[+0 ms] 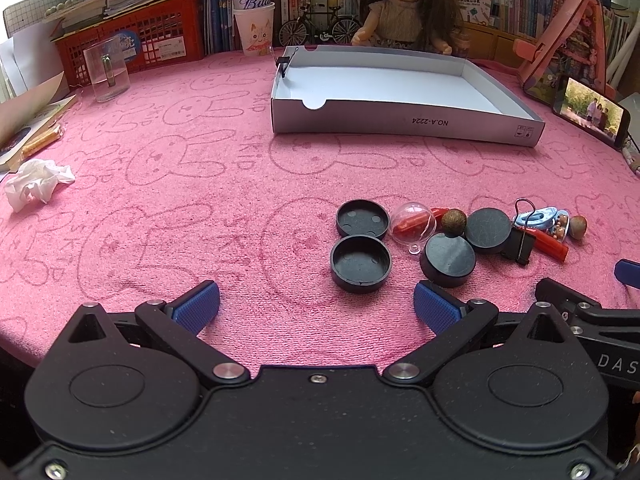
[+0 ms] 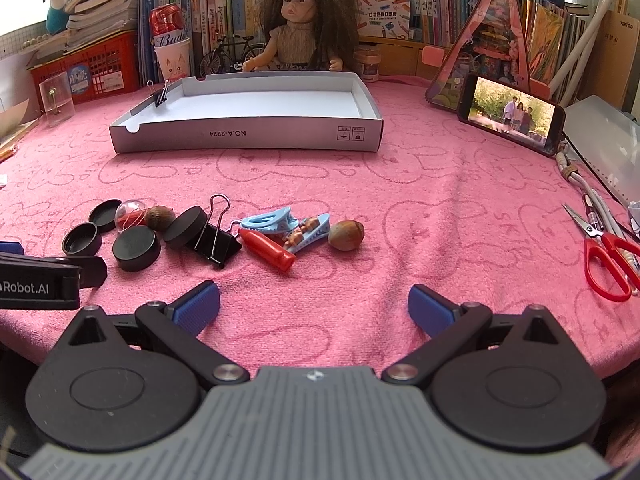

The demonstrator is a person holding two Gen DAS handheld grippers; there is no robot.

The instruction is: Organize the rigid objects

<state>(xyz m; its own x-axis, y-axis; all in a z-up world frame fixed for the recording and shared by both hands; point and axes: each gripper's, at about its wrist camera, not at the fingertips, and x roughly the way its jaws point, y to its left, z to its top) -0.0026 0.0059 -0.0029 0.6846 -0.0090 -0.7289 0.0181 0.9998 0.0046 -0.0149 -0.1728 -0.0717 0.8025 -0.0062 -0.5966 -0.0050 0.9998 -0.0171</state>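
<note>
Left gripper point(image 1: 316, 306) open, empty, just short of black cap point(image 1: 361, 264); right gripper point(image 2: 314, 306) open, empty.

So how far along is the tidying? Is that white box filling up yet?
Barely started. The white box holds nothing loose; only a small binder clip is clipped to its rim. In hand: nothing, as the left gripper and right gripper are both open. Left to do: the black caps, clear capsule, large binder clip, red tube, blue clips and nuts all lie on the pink cloth.
</note>
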